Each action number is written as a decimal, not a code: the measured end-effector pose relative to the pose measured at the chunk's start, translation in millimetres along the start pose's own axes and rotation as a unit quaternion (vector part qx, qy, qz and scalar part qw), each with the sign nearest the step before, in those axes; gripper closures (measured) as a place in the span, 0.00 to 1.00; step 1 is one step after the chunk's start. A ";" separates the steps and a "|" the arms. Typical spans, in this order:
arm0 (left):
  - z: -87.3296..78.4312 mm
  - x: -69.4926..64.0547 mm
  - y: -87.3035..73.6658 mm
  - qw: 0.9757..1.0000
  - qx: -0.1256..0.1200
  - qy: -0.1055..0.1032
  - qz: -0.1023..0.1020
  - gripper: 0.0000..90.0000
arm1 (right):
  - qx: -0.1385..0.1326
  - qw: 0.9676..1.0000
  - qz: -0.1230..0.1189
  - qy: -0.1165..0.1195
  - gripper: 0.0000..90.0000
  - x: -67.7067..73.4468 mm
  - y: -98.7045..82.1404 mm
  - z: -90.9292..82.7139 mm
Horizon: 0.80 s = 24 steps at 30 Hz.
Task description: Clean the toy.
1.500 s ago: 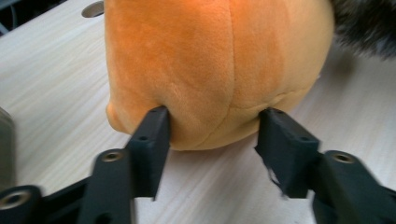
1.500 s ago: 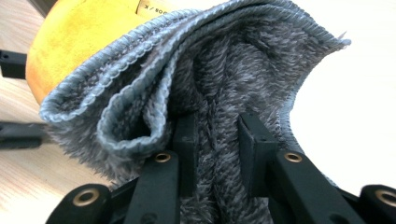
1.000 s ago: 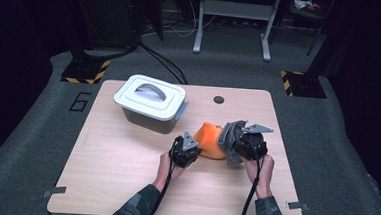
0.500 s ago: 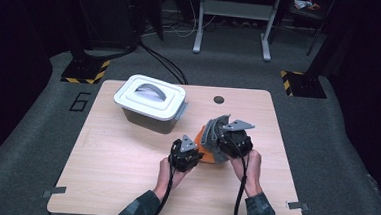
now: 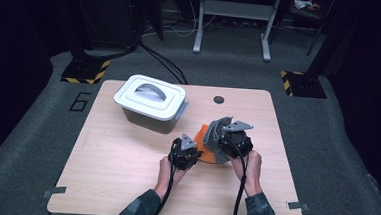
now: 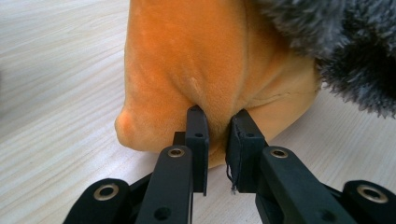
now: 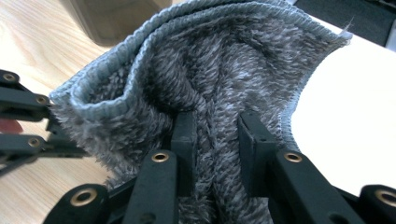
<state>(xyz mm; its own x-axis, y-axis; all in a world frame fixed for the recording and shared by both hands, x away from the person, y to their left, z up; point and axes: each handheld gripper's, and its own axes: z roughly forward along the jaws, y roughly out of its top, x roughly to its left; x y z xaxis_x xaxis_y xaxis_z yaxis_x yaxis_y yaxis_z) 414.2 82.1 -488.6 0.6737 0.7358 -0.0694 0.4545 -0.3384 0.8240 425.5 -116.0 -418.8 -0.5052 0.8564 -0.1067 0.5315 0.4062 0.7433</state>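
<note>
An orange plush piece (image 5: pixel 205 152) lies on the wooden table (image 5: pixel 124 173), right of centre. My left gripper (image 5: pixel 196 150) is shut on a fold at its near edge. In the left gripper view the pads pinch the orange plush piece (image 6: pixel 201 60) at my left gripper (image 6: pixel 218 126). A grey fuzzy cloth (image 5: pixel 215 130) stands up over the plush's right side, and my right gripper (image 5: pixel 221 141) is shut on it. In the right gripper view the grey fuzzy cloth (image 7: pixel 219 70) bunches between the jaws of my right gripper (image 7: pixel 217 128). The grey fuzzy cloth (image 6: pixel 345 51) also overhangs the orange.
A white lidded box (image 5: pixel 151 102) with a grey handle stands at the table's back left, close behind the plush. A small dark hole (image 5: pixel 219 99) sits near the far edge. Bare wood lies to the left and front.
My right gripper has moved left with the grey cloth, closer to the left gripper, and the cloth now stands further over the orange plush. The left gripper has kept still.
</note>
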 end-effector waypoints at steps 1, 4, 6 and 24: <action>0.1 0.0 -0.1 1.000 0.000 0.000 0.000 0.88 | 0.000 1.000 0.001 0.002 0.78 -1.3 -1.3 -0.1; 0.2 0.1 -0.3 1.000 -0.001 -0.001 -0.001 0.88 | 0.002 1.000 0.010 -0.002 0.78 -5.3 -6.8 -1.0; 0.1 0.6 -0.4 1.000 -0.001 -0.001 -0.001 0.88 | 0.003 1.000 0.013 -0.003 0.78 -9.4 -11.1 -1.7; 0.2 2.9 -2.7 1.000 -0.009 -0.008 -0.006 0.86 | 0.055 0.996 0.062 -0.017 0.78 -39.2 -51.2 16.2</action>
<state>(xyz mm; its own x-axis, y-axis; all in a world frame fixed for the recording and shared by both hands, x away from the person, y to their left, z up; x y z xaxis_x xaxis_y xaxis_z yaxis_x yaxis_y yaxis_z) 415.0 85.0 -491.1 0.6773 0.7303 -0.0892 0.4533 -0.3187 0.8324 429.1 -165.2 -463.4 -0.4091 0.9115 -0.0424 0.6605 0.3279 0.6755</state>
